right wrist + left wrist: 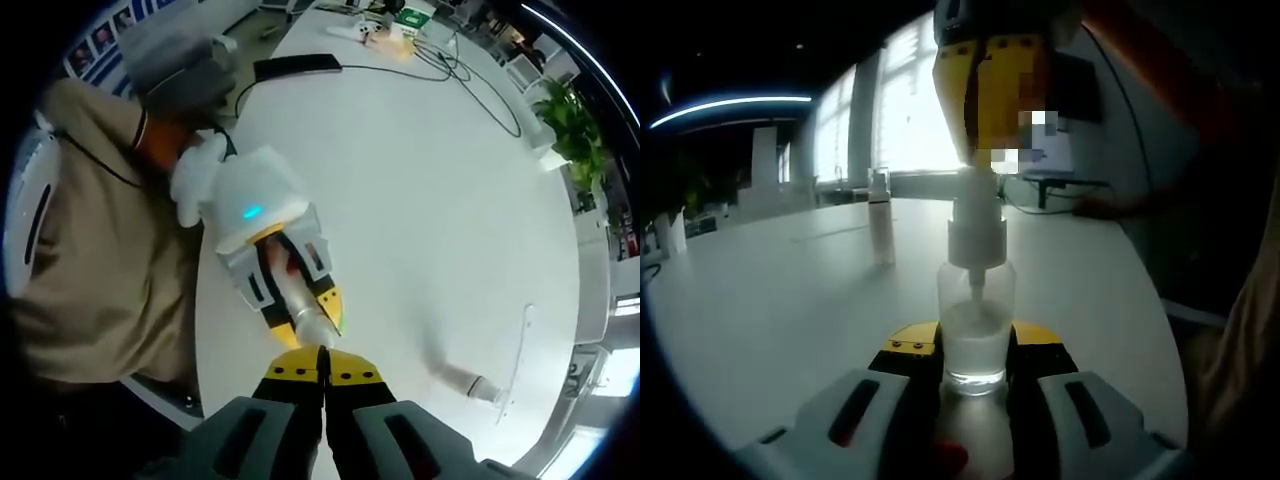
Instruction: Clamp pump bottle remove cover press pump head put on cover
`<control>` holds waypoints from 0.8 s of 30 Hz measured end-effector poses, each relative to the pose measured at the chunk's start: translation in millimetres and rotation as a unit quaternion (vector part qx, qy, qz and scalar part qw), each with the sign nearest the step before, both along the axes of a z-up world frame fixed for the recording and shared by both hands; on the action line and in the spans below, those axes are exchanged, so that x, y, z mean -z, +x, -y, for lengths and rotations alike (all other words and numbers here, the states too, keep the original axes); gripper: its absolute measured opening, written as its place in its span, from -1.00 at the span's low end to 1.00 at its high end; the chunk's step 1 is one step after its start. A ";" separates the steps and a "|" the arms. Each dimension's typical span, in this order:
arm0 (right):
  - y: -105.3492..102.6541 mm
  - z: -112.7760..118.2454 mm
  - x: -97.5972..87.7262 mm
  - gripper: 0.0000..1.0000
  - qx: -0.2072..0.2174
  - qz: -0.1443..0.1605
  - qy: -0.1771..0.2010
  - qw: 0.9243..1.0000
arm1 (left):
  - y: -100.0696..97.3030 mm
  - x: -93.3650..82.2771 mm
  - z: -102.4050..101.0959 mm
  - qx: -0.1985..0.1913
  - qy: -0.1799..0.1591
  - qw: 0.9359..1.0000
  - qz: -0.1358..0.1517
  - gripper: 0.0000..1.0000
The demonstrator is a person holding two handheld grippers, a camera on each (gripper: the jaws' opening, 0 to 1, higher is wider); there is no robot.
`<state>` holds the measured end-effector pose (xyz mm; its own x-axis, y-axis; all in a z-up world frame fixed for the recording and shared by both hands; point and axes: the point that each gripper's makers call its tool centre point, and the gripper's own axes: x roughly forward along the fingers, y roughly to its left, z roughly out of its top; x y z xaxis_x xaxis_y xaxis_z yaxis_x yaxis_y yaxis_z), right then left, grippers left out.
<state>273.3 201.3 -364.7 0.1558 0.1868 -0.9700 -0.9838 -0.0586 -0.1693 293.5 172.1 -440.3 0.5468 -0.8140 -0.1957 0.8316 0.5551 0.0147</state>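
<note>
Left gripper (976, 375) sitting nearest the lens, its jaws clamping the base of the clear pump bottle (976, 330). Bottle standing upright on the white table (790, 300), close to the near edge where the person is sitting. Right gripper (323, 372) coming down from above, jaws pressed together, yellow tips resting on the pump head (976, 215). Removed cover (880, 215) standing upright further in on the table, well apart from the bottle. Black cables (460, 70) trailing across the far end.

From above I see my right gripper (323, 372), jaws together, over the pump bottle (300, 305) clamped by my left gripper (300, 312) on the white table (420, 200).
</note>
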 end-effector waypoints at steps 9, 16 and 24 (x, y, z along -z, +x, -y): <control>0.7 0.2 2.6 -1.00 0.007 -0.009 -0.003 1.000 | -0.4 0.0 0.3 0.000 0.000 1.000 0.000 -0.69; 0.4 0.3 2.8 -1.00 0.006 -0.002 -0.016 1.000 | -0.6 -0.1 0.5 0.000 0.000 1.000 -0.001 -0.69; 0.3 0.2 2.5 -1.00 0.002 0.001 -0.025 1.000 | -2.1 -0.4 1.5 0.000 0.000 1.000 -0.001 -0.69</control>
<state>273.6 201.1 -367.3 0.1583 0.1373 -0.9778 -0.9838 -0.0622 -0.1680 291.4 170.6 -440.0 0.5459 -0.8145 -0.1964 0.8321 0.5545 0.0130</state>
